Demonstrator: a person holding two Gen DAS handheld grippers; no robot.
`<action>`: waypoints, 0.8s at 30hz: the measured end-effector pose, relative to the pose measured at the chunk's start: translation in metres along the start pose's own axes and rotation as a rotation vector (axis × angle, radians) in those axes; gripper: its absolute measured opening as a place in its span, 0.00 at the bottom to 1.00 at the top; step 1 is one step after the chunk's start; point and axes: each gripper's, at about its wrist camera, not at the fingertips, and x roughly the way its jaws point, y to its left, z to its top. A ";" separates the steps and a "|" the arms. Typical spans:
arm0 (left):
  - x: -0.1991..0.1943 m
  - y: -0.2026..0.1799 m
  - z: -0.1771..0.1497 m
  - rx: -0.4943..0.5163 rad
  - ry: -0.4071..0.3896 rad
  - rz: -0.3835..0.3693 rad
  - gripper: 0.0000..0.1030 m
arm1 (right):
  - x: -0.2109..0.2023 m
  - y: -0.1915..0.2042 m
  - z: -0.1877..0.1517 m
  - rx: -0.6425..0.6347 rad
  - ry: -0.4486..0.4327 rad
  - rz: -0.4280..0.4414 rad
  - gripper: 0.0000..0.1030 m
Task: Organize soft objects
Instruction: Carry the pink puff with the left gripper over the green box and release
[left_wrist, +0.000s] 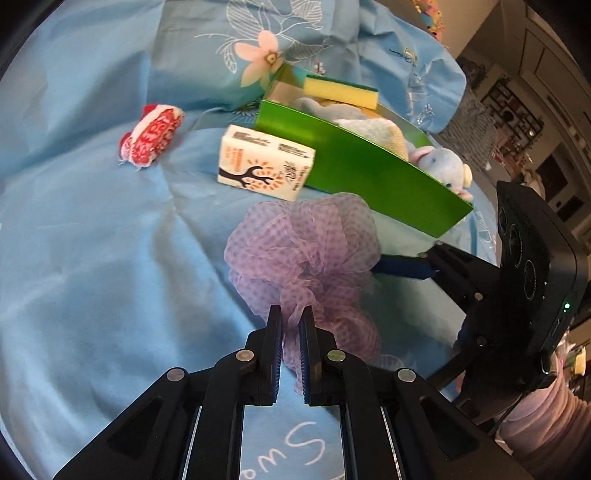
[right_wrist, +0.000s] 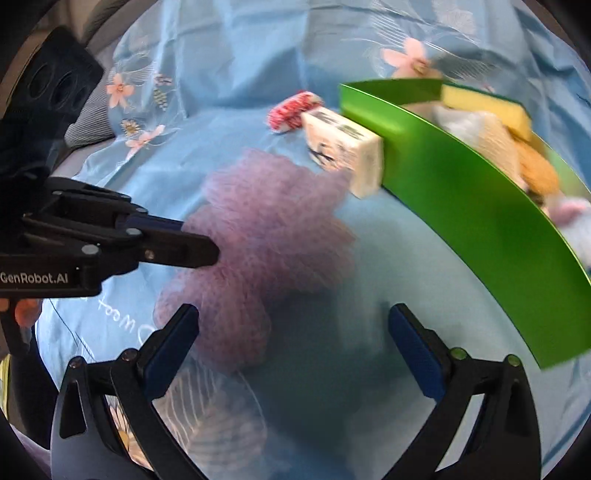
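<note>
A purple mesh bath pouf (left_wrist: 306, 254) lies on the blue cloth in front of a green box (left_wrist: 373, 173). My left gripper (left_wrist: 290, 314) is shut on a fold of the pouf's near edge. In the right wrist view the pouf (right_wrist: 266, 236) is blurred, left of centre, with the left gripper (right_wrist: 207, 251) reaching into it from the left. My right gripper (right_wrist: 291, 321) is open and empty, just right of the pouf; one blue finger (left_wrist: 402, 266) touches the pouf's right side. The green box (right_wrist: 461, 206) holds a yellow sponge (left_wrist: 341, 92), cloths and a blue plush toy (left_wrist: 443, 166).
A white tissue pack (left_wrist: 264, 162) leans against the box's near wall; it also shows in the right wrist view (right_wrist: 343, 147). A red-and-white cloth (left_wrist: 151, 136) lies to the left. The blue flowered cloth (left_wrist: 92, 258) covers the whole surface. Shelves and furniture stand at far right.
</note>
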 end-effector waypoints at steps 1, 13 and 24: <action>0.000 0.002 0.000 -0.001 0.003 0.001 0.05 | 0.002 0.001 0.002 -0.007 -0.003 0.010 0.77; -0.015 -0.016 0.014 0.034 -0.033 -0.028 0.05 | -0.011 0.003 0.013 0.012 -0.076 0.074 0.09; -0.031 -0.091 0.079 0.164 -0.170 -0.026 0.05 | -0.091 -0.041 0.035 0.080 -0.223 -0.076 0.09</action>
